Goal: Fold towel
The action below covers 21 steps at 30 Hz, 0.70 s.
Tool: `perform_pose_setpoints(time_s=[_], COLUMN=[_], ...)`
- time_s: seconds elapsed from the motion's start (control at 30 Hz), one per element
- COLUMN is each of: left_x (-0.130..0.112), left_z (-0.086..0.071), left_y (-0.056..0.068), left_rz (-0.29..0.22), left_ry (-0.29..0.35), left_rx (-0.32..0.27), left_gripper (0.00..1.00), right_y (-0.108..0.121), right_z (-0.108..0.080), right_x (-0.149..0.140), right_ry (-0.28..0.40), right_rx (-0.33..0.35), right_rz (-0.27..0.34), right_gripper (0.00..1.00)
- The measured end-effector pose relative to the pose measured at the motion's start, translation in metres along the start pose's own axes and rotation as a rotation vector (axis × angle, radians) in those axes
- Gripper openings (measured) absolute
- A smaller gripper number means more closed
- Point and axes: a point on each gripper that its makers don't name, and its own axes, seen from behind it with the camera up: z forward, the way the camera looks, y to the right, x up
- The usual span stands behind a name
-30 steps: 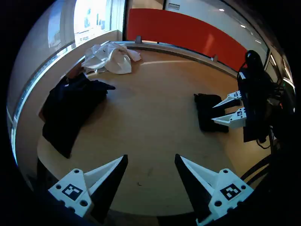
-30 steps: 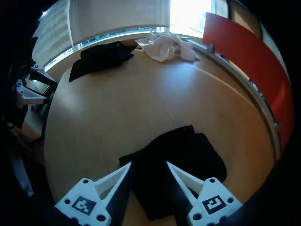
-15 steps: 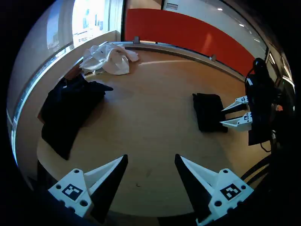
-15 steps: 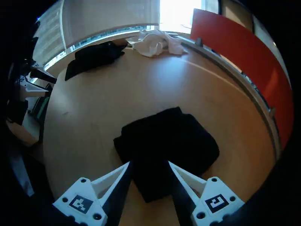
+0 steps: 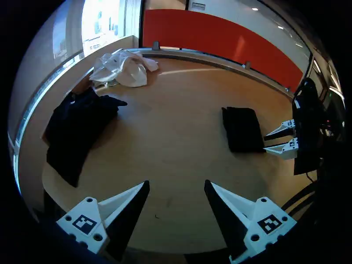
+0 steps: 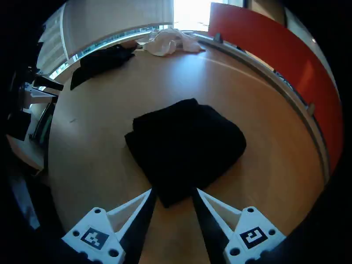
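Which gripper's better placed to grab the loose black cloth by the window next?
Probably left: the loose black cloth lies nearer the left gripper; the right gripper sits by the folded towel.

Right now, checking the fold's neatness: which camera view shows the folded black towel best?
The right gripper view: the folded black cloth towel lies large and central, nearly whole. The left gripper view shows it small, far off beside the right hand-held gripper.

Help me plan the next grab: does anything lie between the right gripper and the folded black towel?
Nothing visible does. The folded black towel lies straight ahead of the right gripper, its near corner showing between the open jaws, with bare wooden table around it.
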Motion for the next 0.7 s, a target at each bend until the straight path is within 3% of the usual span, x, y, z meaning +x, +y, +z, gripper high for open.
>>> perform_pose_setpoints(time_s=[0.43,0.57,0.7], left_x=[-0.002,-0.003,-0.003], left_z=[0.0,0.0,-0.001], left_y=[0.004,0.005,0.005], left_rz=[0.003,0.001,0.001], left_ry=[-0.005,-0.005,-0.007], left_rx=[-0.001,-0.002,-0.003], left_gripper=[0.92,0.92,0.92], right_y=[-0.005,-0.004,-0.003], right_z=[0.006,0.009,0.01], right_x=[-0.02,-0.022,-0.022], right_ry=[-0.028,-0.031,-0.026], right_rx=[-0.002,-0.004,-0.013], right_rz=[0.016,0.029,0.043], right_gripper=[0.58,0.49,0.32])
